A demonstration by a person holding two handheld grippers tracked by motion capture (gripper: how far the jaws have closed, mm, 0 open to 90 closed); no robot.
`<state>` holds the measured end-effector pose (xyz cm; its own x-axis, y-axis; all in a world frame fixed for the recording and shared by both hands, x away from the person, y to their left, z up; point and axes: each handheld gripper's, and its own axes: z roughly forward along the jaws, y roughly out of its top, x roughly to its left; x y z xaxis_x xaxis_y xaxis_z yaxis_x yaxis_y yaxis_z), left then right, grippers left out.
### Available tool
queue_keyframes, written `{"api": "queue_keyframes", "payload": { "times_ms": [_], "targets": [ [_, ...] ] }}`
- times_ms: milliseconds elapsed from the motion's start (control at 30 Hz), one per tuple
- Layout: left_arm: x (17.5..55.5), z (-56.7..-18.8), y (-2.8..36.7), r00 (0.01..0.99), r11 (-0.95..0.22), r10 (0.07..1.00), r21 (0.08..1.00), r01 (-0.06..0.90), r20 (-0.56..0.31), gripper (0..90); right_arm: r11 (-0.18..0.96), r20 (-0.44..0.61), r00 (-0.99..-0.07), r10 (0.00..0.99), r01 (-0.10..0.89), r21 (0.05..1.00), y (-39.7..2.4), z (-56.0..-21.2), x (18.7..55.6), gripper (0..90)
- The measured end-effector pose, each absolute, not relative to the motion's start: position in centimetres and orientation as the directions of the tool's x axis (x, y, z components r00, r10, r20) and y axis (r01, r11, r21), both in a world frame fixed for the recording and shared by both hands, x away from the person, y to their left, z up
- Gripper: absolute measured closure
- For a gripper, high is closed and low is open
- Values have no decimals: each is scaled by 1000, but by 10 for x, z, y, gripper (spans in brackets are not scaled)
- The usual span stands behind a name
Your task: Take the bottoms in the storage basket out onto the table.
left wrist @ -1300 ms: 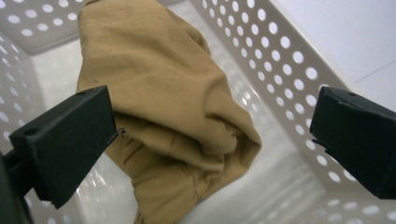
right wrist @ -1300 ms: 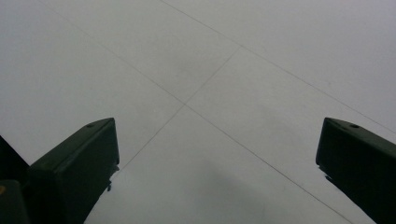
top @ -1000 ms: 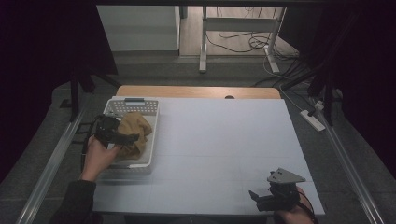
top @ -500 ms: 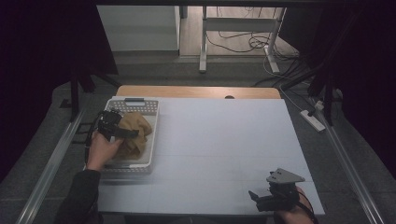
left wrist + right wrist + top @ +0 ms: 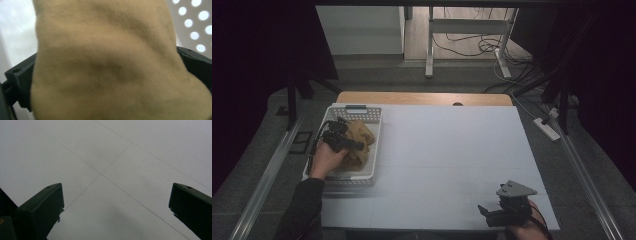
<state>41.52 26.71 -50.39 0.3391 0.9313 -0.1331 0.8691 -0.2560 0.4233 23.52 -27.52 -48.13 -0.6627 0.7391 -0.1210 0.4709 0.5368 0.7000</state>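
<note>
A crumpled tan cloth (image 5: 363, 134) lies in a white perforated basket (image 5: 357, 108) at the table's left side. My left gripper (image 5: 358, 146) reaches into the basket from the near side and lies on the cloth. In the left gripper view the cloth (image 5: 107, 62) bulges up between the jaws, which stand wide apart, with one finger (image 5: 18, 76) showing at the left edge. My right gripper (image 5: 484, 210) rests at the table's near right corner, far from the basket. It is open with only bare table (image 5: 112, 150) between its fingers (image 5: 42, 205).
The white table top (image 5: 452, 150) stretches between the basket and the right gripper. A wooden strip (image 5: 422, 98) runs along the far edge. Metal rails (image 5: 267, 175) flank the table, and a power strip (image 5: 546, 128) lies off its right side.
My left hand has pushed slightly forward and to the right, bringing the gripper further over the cloth in the basket. The right gripper has stayed where it was.
</note>
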Motion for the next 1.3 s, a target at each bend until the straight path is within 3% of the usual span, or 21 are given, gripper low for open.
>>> {"api": "queue_keyframes", "payload": {
  "times_ms": [367,600,800,1000,1300],
  "targets": [
    [423,-519,259,347,-296,933,350,889,-92,0,542,-126,-664,737,469,697,-275,-481,235,4],
    [426,-523,248,341,-319,940,312,895,-14,0,543,-127,-666,735,467,698,-275,-481,235,4],
    [419,-518,249,379,-354,925,335,873,-10,154,543,-127,-665,736,468,698,-275,-481,235,3],
    [414,-513,247,409,-387,912,359,849,18,429,541,-126,-665,736,467,699,-275,-481,234,4],
    [414,-511,249,385,-365,923,372,854,22,579,539,-123,-667,735,464,702,-275,-481,234,3]
  ]
}}
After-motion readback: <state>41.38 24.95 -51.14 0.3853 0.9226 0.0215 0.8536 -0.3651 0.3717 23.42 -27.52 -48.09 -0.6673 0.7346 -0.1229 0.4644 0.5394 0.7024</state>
